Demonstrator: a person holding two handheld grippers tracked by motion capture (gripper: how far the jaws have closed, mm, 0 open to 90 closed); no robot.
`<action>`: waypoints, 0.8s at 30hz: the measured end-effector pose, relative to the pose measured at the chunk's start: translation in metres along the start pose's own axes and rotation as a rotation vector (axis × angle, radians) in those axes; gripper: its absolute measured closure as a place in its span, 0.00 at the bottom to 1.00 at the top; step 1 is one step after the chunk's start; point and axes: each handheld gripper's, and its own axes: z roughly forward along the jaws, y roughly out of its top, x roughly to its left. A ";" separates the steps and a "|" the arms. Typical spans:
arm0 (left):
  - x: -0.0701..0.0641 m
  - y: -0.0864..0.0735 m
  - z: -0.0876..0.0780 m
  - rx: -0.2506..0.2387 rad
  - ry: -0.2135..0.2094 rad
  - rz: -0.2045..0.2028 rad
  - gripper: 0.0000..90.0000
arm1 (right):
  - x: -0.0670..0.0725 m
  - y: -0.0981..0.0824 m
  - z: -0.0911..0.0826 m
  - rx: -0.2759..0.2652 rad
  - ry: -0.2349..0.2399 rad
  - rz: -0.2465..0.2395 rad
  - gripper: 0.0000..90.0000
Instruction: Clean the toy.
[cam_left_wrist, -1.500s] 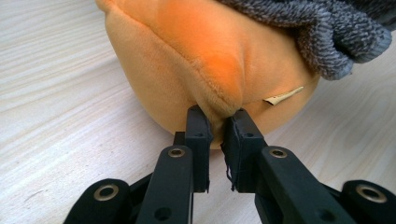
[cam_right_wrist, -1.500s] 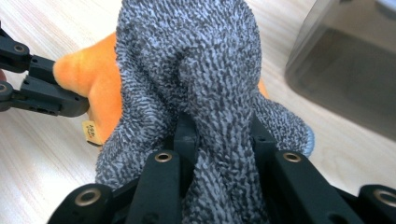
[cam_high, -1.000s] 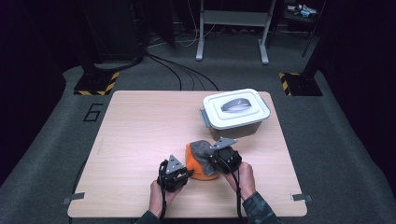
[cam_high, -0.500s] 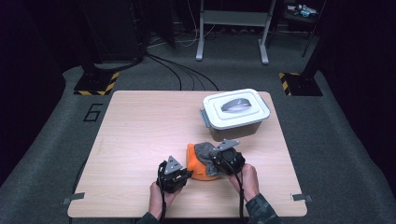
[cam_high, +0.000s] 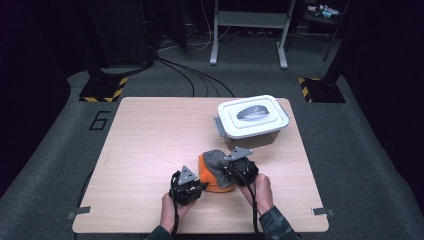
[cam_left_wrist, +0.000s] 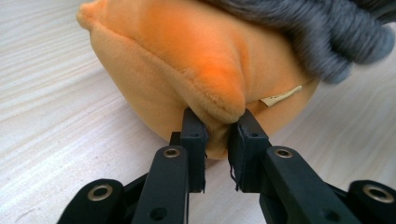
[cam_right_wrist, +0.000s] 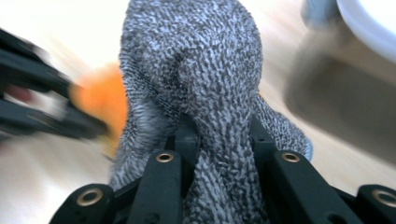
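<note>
**Orange plush pinned, grey knit pulled**

Orange plush (cam_left_wrist: 187, 60) sits on the worktop (cam_high: 150, 135) right in front of you, and your left tongs (cam_left_wrist: 217, 128) pinch a fold at its seam so it stays put. Just beyond, your right tongs (cam_right_wrist: 219, 135) are clamped on the grey knit sock (cam_right_wrist: 196, 65) draped over the plush, likely so you can draw the two apart. Farther back, the lidded white box (cam_high: 252, 120) stands closed, apart from both.
</note>
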 end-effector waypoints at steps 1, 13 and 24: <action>-0.002 0.001 -0.001 0.004 -0.001 -0.005 0.86 | 0.007 0.006 -0.004 -0.006 0.027 0.017 0.80; -0.006 0.001 -0.005 0.011 0.006 -0.042 0.88 | -0.005 -0.011 0.002 0.055 -0.036 0.015 0.81; 0.004 -0.003 -0.006 0.010 0.014 0.036 0.44 | -0.018 -0.023 0.013 0.049 0.001 0.070 0.81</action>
